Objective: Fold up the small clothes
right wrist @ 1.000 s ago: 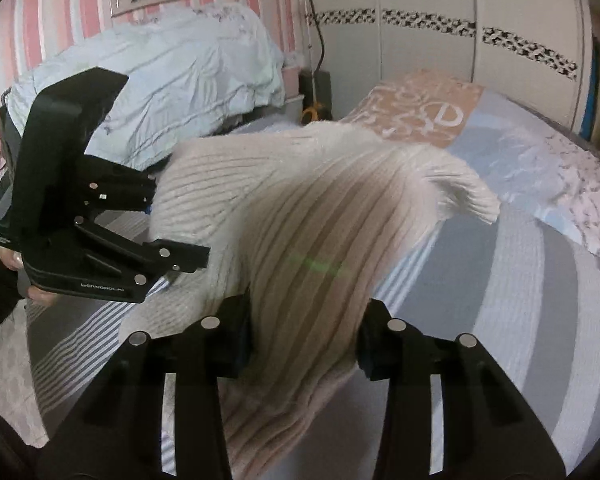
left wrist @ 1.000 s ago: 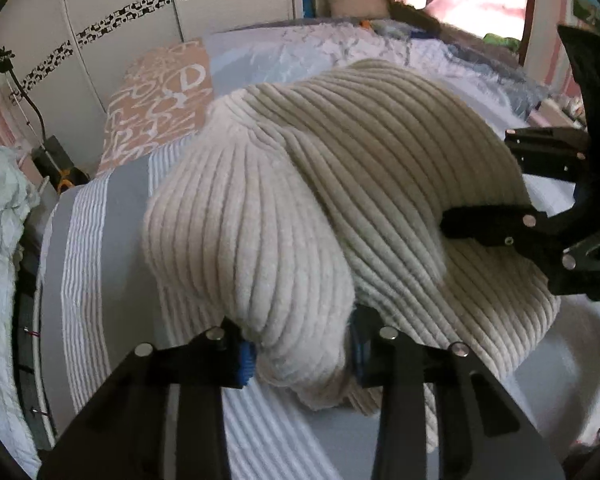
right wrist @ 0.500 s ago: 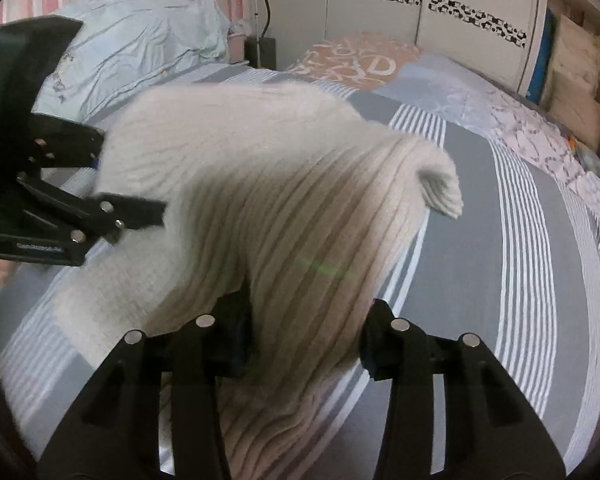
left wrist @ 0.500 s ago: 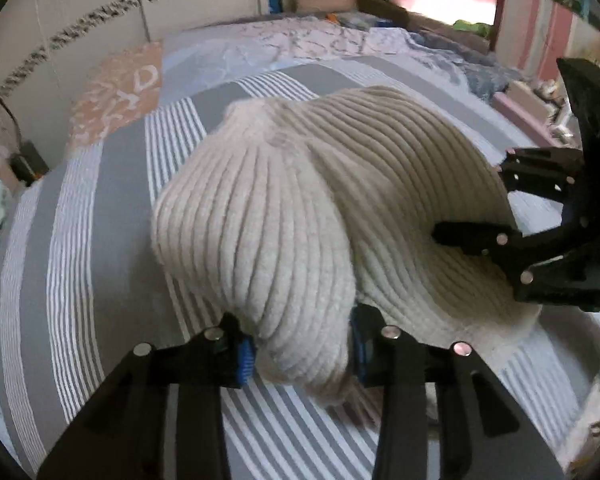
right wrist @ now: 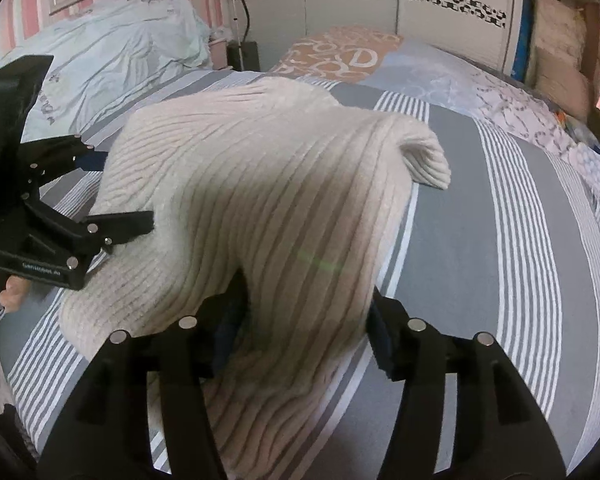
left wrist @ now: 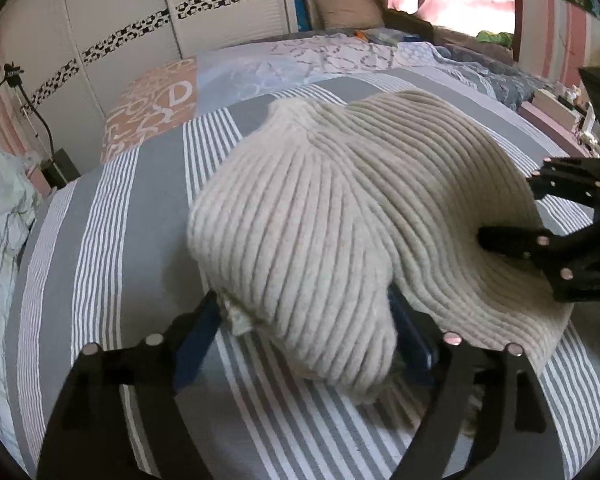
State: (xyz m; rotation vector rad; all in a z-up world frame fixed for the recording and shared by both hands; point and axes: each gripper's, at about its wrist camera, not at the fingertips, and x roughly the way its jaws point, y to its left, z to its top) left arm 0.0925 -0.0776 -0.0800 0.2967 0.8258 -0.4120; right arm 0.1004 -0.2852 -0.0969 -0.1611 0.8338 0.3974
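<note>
Cream ribbed knit, thick and soft: that is the small sweater (left wrist: pixel 340 216) you are folding, and I judge it light but bulky. It will bend anywhere, sag between two holds and keep no crease by itself. The ribs should give good friction, so slipping is not likely, but a pinch on one layer only may stretch it. Better you take it at the hem or at a folded edge, through all layers.

Now the sweater hangs low over the grey and white striped bed cover (left wrist: pixel 112 248), bulging upward between your two tools, with its lower edge on or just above the cover.

Your left tongs (left wrist: pixel 304 332) stand rather wide, with a thick roll of knit between the blue pads (left wrist: pixel 196 332); whether they really press it, I cannot tell. Your right tongs (right wrist: pixel 306 332) stand narrower and hold a fold of the same cloth.

Both tools point forward and slightly down toward the bed, near each other and side by side, so each one sees the other at the edge of its view.
</note>
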